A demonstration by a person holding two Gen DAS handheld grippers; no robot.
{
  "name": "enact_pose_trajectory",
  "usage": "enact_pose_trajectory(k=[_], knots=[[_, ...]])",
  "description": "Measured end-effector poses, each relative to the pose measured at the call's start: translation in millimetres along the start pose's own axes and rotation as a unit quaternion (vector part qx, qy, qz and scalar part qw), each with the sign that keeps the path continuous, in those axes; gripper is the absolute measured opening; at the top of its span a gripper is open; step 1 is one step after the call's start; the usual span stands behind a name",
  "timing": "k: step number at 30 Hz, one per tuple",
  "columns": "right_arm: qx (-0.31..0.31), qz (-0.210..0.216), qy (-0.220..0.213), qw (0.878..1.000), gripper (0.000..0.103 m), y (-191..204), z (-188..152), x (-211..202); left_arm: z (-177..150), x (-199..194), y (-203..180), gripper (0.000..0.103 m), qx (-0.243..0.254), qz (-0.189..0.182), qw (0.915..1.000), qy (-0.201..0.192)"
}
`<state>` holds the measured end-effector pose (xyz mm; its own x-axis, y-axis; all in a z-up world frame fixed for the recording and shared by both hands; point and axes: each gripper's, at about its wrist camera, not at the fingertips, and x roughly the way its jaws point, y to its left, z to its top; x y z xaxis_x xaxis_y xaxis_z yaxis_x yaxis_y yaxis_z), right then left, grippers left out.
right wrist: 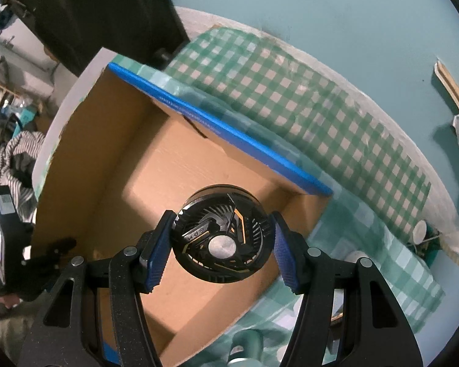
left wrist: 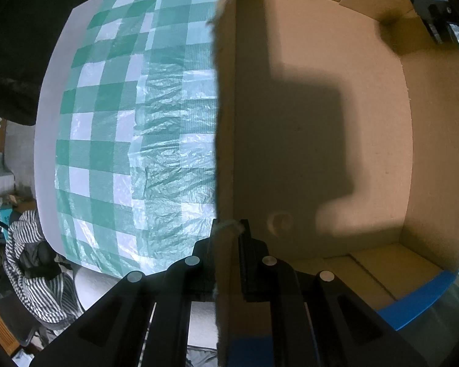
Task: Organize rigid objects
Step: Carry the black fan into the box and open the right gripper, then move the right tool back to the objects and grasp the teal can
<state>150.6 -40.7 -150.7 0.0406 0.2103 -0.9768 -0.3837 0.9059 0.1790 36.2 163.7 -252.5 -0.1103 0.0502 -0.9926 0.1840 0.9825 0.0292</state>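
My right gripper point(right wrist: 218, 241) is shut on a round black fan-like disc point(right wrist: 223, 238) with orange trim and a silver hub, and holds it over the open cardboard box point(right wrist: 113, 140). My left gripper point(left wrist: 228, 229) is shut on the box's left wall point(left wrist: 225, 122), with one finger inside and one outside. The box floor point(left wrist: 321, 137) shows bare brown cardboard with a dark shadow across it. The left gripper also shows in the right wrist view point(right wrist: 55, 250) at the box's left edge.
The box has blue-taped flaps point(right wrist: 229, 128) and sits on a green and white checked cloth point(left wrist: 122, 107). Striped fabric point(left wrist: 30, 260) lies on the floor at the left. Small white and teal items point(right wrist: 420, 232) lie on the cloth right of the box.
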Motion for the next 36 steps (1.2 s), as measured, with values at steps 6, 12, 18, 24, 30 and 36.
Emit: enact_pose_trajectory(k=[6, 12, 18, 24, 30, 36], knots=[[0.018, -0.006, 0.013, 1.0, 0.062, -4.8, -5.1, 4.9, 0.7, 4.1, 2.6, 0.009, 0.003, -0.005, 0.9999, 0.009], [0.024, -0.007, 0.008, 1.0, 0.062, -5.6, -5.4, 6.7, 0.3, 0.0, -5.1, 0.009, 0.022, -0.002, 0.9997, 0.007], [0.037, -0.01, -0.006, 0.999, 0.063, -6.8, -5.0, 0.2, 1.4, -13.0, -8.6, 0.009, 0.021, -0.004, 0.9996, -0.016], [0.053, -0.008, -0.025, 0.998, 0.065, -10.9, -11.6, -14.6, -0.9, -15.2, -8.4, 0.01, 0.024, 0.004, 0.9995, -0.02], [0.064, -0.01, -0.043, 0.997, 0.071, -11.7, -21.0, -31.4, -2.9, -17.4, -7.7, 0.01, 0.03, 0.007, 0.9991, -0.028], [0.079, -0.017, -0.055, 0.995, 0.071, -15.3, -34.0, -48.5, -3.3, -27.6, -15.1, 0.01, 0.036, 0.0, 0.9988, -0.032]])
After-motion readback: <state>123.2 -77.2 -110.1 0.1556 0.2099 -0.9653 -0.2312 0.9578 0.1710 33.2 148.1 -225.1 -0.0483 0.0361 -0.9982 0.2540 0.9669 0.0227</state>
